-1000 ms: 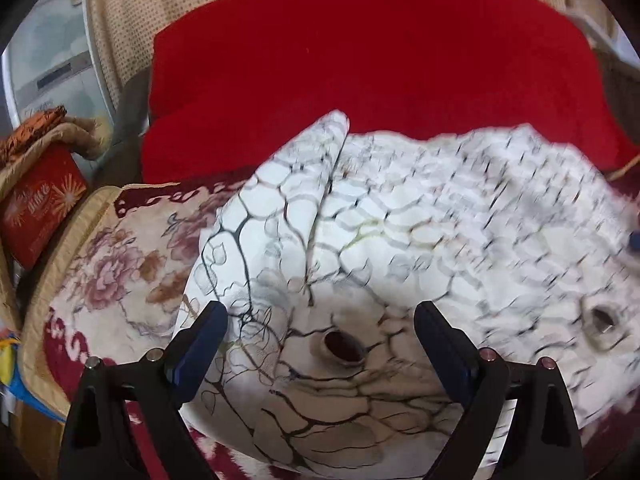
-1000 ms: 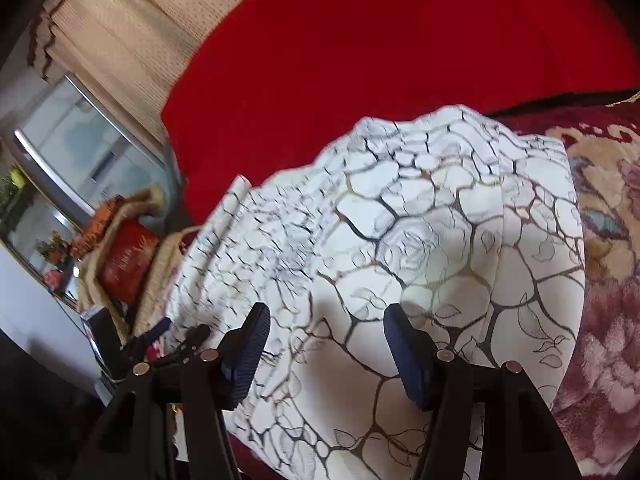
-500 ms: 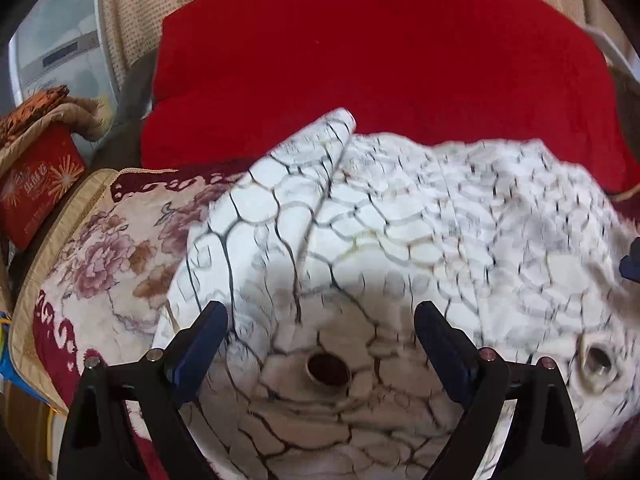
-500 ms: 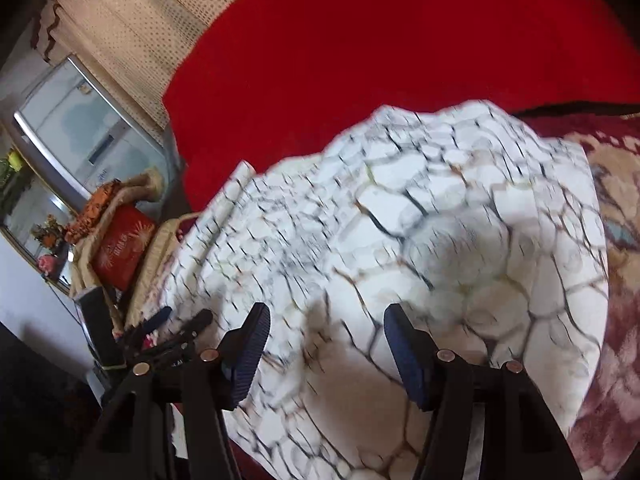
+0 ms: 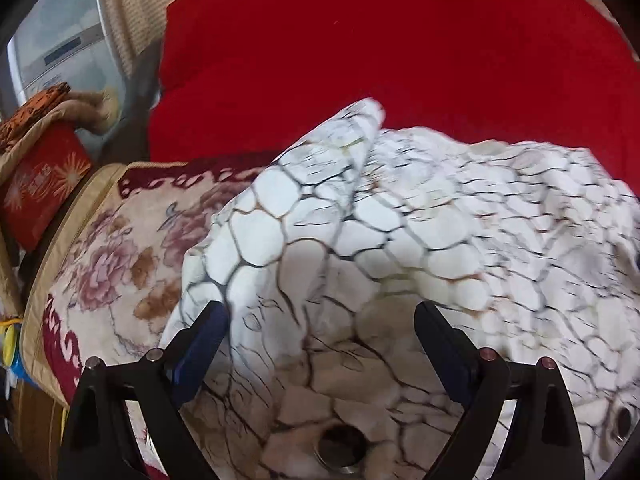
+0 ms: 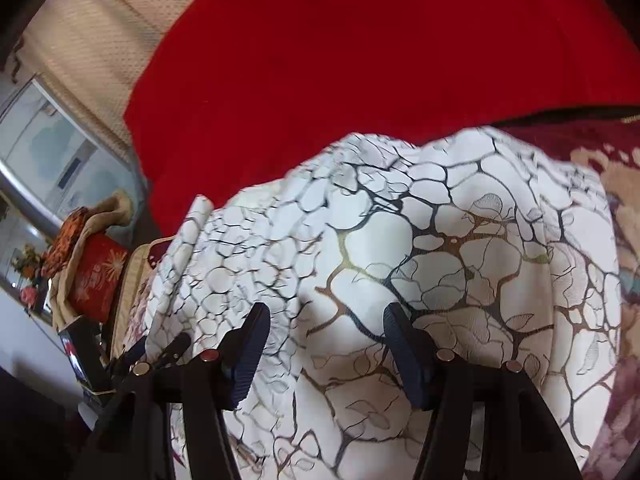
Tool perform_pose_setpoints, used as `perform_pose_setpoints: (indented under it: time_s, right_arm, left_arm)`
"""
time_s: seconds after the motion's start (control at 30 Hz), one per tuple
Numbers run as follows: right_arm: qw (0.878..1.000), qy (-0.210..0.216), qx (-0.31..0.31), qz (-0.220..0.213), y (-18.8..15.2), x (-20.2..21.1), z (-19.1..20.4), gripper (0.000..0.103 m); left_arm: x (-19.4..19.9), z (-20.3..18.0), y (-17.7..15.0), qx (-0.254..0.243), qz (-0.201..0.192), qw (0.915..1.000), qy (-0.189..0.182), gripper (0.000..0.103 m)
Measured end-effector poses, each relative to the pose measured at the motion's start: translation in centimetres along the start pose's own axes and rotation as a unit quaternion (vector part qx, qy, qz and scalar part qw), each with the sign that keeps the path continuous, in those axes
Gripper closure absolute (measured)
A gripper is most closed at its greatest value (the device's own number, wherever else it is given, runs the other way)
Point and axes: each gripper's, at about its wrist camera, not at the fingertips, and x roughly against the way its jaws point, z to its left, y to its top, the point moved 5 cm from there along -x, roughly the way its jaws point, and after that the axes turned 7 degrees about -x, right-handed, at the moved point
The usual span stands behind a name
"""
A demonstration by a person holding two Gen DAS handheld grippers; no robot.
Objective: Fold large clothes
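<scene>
A large white cloth with a dark vein and rose print (image 5: 400, 240) lies spread over a flowered blanket; it also fills the right wrist view (image 6: 400, 248). It has metal eyelets (image 5: 340, 448) along its near edge. My left gripper (image 5: 320, 336) is open, its blue-padded fingers spread just above the cloth's near edge. My right gripper (image 6: 324, 336) is open too, low over the cloth further right. Neither holds anything. A folded flap (image 5: 340, 140) of the cloth points toward the back.
A red cushion (image 5: 380, 48) forms the backrest behind the cloth. The flowered blanket (image 5: 108, 264) shows at the left. A red box (image 5: 40, 188) under a beige cover stands at far left. My left gripper shows at the lower left of the right wrist view (image 6: 152, 356).
Both grippers have moved forward and lower over the cloth; the eyelet has slid toward the bottom of the left view. Both stay open. The cloth has shifted slightly.
</scene>
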Motion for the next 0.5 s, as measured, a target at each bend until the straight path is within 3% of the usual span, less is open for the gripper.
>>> perform_pose_setpoints:
  time_s: [0.17,0.3,0.4,0.5]
  right_arm:
    - [0.999,0.025,0.024,-0.009,-1.7,3.2,1.1,0.040]
    - [0.998,0.030,0.049,-0.006,-3.5,5.6,1.3,0.040]
    - [0.998,0.026,0.049,0.016,-4.9,5.7,0.8,0.040]
    - [0.998,0.005,0.045,0.042,-6.0,4.2,-1.1,0.041]
  left_arm:
    - [3.1,-0.5,-1.3,-0.012,-0.031,0.9991,-0.028,0.009]
    - [3.8,-1.4,-2.4,-0.035,-0.027,0.9975,-0.056,0.009]
    - [2.7,-2.0,-3.7,-0.065,-0.007,0.9971,-0.039,0.009]
    - [2.6,-2.0,-3.9,-0.075,-0.012,0.9965,-0.034,0.009]
